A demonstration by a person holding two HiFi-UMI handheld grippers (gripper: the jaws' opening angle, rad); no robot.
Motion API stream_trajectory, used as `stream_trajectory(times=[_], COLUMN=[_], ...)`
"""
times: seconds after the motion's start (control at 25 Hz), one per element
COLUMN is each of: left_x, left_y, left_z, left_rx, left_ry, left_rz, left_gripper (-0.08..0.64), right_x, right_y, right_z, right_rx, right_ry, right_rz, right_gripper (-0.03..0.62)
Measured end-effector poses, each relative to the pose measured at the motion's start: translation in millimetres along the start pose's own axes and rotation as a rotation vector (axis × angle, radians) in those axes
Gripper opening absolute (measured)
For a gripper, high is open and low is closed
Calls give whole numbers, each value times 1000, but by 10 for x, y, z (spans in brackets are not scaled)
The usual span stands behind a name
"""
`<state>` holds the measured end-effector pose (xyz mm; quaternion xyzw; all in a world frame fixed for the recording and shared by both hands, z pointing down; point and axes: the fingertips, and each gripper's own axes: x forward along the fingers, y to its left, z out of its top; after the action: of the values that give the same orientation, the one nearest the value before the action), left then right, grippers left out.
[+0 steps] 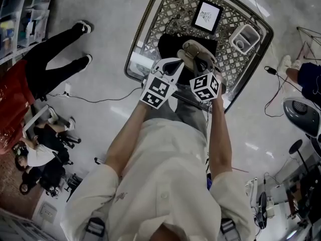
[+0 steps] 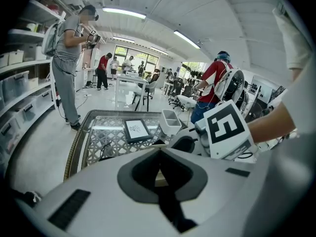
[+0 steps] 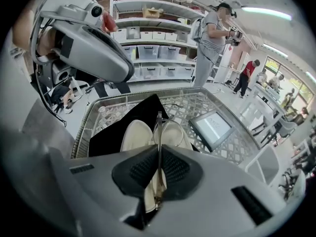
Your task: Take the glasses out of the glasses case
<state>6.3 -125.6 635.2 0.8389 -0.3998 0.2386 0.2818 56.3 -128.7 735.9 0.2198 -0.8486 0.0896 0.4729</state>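
The right hand-held gripper pinches the glasses by the frame, just above the open case. The left hand-held gripper clamps the case's edge over a black cloth.

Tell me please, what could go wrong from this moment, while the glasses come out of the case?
1. The right gripper pinches only a thin part of the glasses frame, so it may slip or bend.
2. The glasses case seems to be held only at its edge by the left gripper. It could pull free and drop onto the glass table.
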Motion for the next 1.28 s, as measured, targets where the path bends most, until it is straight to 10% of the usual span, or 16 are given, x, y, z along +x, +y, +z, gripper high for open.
stream_trajectory(times=[1.28], left_x=[-254], left_y=[-109], left_z=[735], left_rx=[191], left_ry=[-96], left_rz=[-102], left_gripper=[12], right_x=[-1203], right_y=[-406], right_z=[649], right_rx=[150], right_ry=[-210], right_rz=[-292], right_gripper=[17])
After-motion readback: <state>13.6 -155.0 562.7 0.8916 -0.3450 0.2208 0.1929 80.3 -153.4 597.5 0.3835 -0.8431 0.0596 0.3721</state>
